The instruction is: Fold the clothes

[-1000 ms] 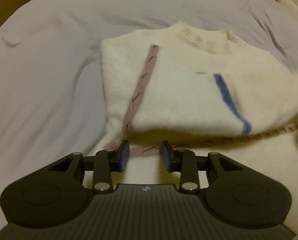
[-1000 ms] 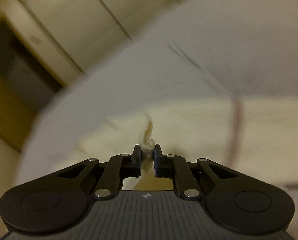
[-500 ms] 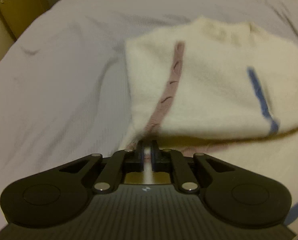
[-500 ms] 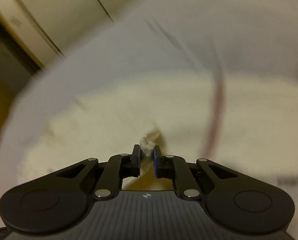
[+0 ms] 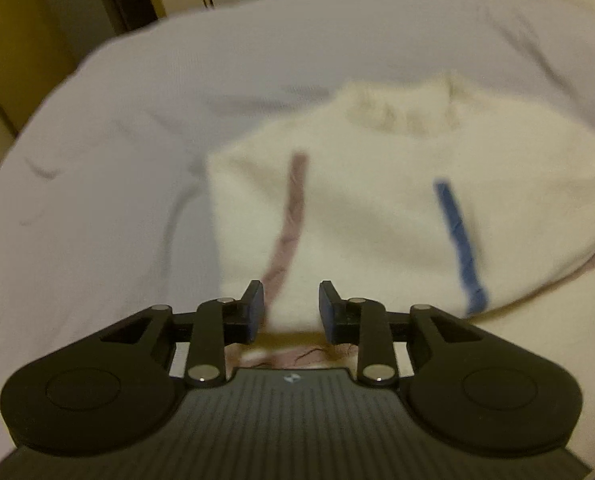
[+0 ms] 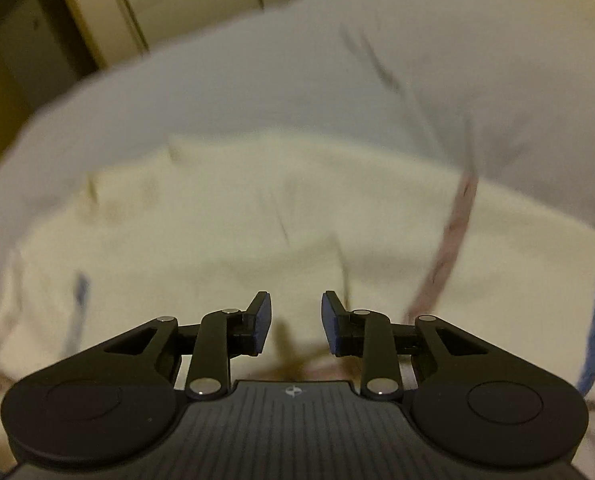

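No legible writing on sweater (image 5: pixel 377 216), seemingly.

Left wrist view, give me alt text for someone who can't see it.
A cream sweater with a pink stripe and a blue stripe lies folded on a pale bedsheet. The left gripper hovers at its near edge, fingers opening, nothing between them.
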Tool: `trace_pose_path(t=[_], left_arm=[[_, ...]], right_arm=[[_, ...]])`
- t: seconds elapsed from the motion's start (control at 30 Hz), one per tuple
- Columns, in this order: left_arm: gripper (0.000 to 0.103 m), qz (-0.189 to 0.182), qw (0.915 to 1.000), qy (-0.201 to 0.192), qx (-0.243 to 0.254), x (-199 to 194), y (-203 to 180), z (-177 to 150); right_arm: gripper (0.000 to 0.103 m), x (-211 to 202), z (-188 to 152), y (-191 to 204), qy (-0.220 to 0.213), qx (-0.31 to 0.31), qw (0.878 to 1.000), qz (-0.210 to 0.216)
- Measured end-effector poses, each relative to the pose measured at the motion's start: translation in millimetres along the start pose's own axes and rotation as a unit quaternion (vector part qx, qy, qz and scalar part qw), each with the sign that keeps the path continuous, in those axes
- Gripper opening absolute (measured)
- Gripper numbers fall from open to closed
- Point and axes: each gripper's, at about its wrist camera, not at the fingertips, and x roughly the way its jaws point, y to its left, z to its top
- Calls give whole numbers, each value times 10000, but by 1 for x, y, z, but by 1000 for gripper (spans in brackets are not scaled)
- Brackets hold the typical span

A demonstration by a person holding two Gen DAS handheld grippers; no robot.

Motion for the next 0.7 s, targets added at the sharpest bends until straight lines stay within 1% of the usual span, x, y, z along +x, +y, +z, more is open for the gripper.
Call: trace_pose_path(t=[0.03,0.1,0.17,0.2,0.23,0.33,0.4,0.43,0.47,0.53,0.57,0.6,0.63,0.7], left_arm=[[27,63,9999,156,11,12,-1,-2],[27,173,9995,235,-80,14,-3,0],[24,222,9994,233,-143,1,-9,4],[23,198,9994,230,-165,-8,-12,6],[23,116,9994,255,-177,-16,-18,6],[25,-225,9987,443,-106,-37,-44,0],[26,-367,9975,609,-5,-43,-64,-6],[26,-432,9968,667,23,-46,-74,-9],[26,-492,9963,709,37,-48,-84,-11],[26,-610,9951,775,64,-53,-103,-14],[28,-660,9948,774,89,-55,-112,-14],[30,-705,9945,765,121,-57,-120,-13],[30,-736,9943,750,162,-58,-128,-12],[31,-746,9943,715,249,-60,-139,-8]], right_arm=[[25,5,1,-1,55,10,10000,-74],[30,-4,3,-16,28,283,9995,-163],[31,-25,0,-38,-63,678,9976,-84],[34,-37,-4,-53,-112,909,9958,-38],[39,-46,-10,-68,-116,1119,9936,-60],[39,-67,-33,-121,90,1639,9858,-342],[39,-84,-51,-161,251,2073,9762,-583],[39,-93,-60,-180,292,2337,9698,-628],[39,-101,-69,-198,261,2672,9613,-615],[40,-113,-85,-232,50,3401,9390,-518],[42,-124,-94,-251,-124,3792,9241,-457],[46,-132,-101,-269,-317,4187,9066,-415],[48,-138,-107,-284,-500,4536,8890,-382],[50,-145,-121,-311,-854,5169,8515,-196]])
